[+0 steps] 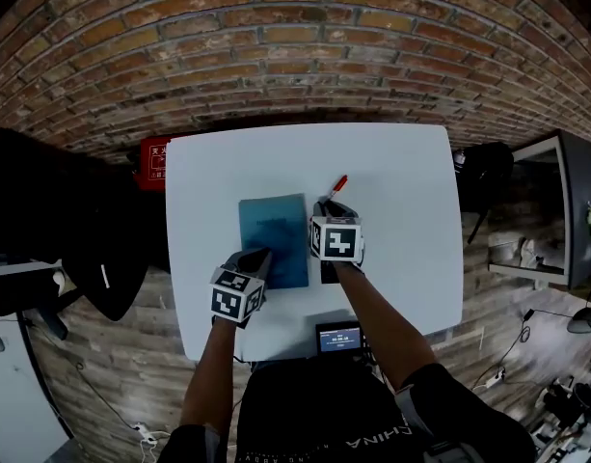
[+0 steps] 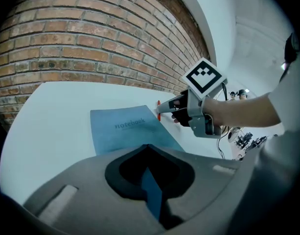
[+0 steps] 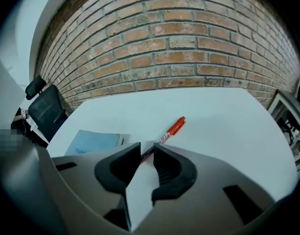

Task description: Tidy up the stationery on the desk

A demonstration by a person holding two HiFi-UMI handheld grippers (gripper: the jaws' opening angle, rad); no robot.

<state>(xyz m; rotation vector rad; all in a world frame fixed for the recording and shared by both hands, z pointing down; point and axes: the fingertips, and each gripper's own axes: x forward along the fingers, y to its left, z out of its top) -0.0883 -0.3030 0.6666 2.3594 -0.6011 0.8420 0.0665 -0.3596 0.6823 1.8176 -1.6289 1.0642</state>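
My right gripper [image 3: 146,153] hides the rear end of the marker [image 3: 172,129], pinched between its jaws; the orange cap lies on the white desk [image 3: 228,116]. My left gripper [image 2: 149,148] clamps the near edge of the blue notebook [image 2: 125,129] beside it.

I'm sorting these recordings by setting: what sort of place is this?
Probably an office or studio workroom: a white desk with a blue notebook and a red-capped pen, by an exposed brick wall, a black office chair beside it, and cables trailing over the wooden floor.
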